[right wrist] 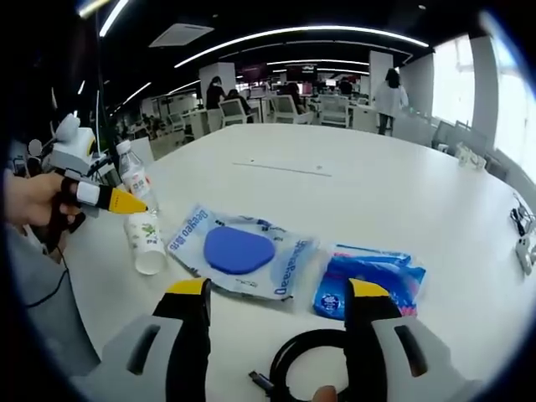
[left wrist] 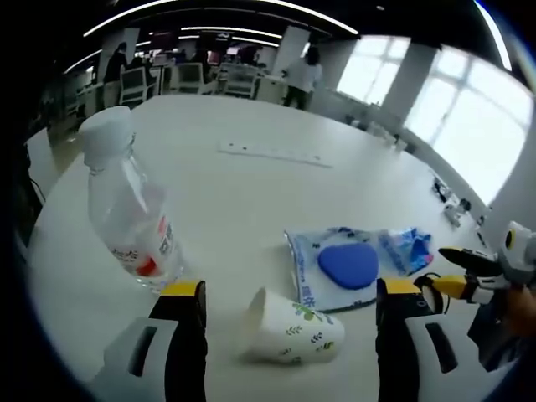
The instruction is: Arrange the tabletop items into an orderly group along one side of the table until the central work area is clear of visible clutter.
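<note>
Left gripper view: spread fingers point(left wrist: 289, 306) flank one paper cup point(left wrist: 289, 329), beside one bottle point(left wrist: 126, 205) and perhaps two packets point(left wrist: 322, 268).

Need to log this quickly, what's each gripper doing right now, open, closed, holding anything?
Left gripper: open, jaws either side of the tipped paper cup, not gripping it.
Right gripper: open, holding nothing.

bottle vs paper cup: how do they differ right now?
The bottle stands upright; the paper cup lies on its side. The bottle is clear plastic with a white cap and a red-marked label; the cup is opaque white with green leaf prints, mouth open. Both rest on the white table.
</note>
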Motion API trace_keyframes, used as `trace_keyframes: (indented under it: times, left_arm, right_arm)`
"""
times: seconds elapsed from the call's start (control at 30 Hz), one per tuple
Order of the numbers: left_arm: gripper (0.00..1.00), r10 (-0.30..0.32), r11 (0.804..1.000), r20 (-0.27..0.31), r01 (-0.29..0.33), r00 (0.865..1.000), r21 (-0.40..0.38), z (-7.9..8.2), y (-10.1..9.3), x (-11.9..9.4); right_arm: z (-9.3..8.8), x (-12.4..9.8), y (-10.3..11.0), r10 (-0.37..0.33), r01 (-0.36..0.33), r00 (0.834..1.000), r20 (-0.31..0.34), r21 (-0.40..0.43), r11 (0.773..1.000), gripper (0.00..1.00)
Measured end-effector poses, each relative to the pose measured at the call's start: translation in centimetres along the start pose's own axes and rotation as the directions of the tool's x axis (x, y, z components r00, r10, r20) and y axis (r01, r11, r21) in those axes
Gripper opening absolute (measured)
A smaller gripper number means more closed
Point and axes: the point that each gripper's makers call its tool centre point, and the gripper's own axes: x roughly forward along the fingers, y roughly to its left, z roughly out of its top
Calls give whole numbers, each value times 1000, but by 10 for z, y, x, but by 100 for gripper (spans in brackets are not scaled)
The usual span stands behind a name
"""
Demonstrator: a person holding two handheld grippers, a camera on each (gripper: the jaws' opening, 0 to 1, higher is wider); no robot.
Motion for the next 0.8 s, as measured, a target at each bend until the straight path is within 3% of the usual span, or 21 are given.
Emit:
trace_keyframes:
  times: [0.1, 0.13, 0.27, 0.37, 0.57, 0.8]
  left_arm:
    - [70, -52, 996, -35, 49, 998, -69, -12, -4, -1]
    - [68, -44, 996, -39, 41, 998, -76, -16, 1, 0]
    - [67, -47, 997, -52, 44, 998, -71, -24, 7, 2]
    - [59, -70, 995, -78, 65, 994, -71, -33, 6, 1]
    - [38, -93, 994, -84, 87, 992, -70, -36, 7, 1]
    - [31, -98, 994, -91, 93, 991, -55, -37, 4, 0]
  right_arm:
    - [1, -3, -1, 0, 0, 1000, 8, 13, 1000, 61]
    - [1, -4, -1, 4, -5, 1000, 12, 18, 1000, 61]
    - [-3, -8, 5, 44, -45, 999, 5, 60, 997, 60]
    - [-6, -12, 7, 61, -61, 998, 8, 61, 996, 60]
    - [-14, -18, 6, 67, -68, 998, 5, 84, 994, 60]
    - [-21, -27, 9, 76, -75, 997, 2, 102, 992, 58]
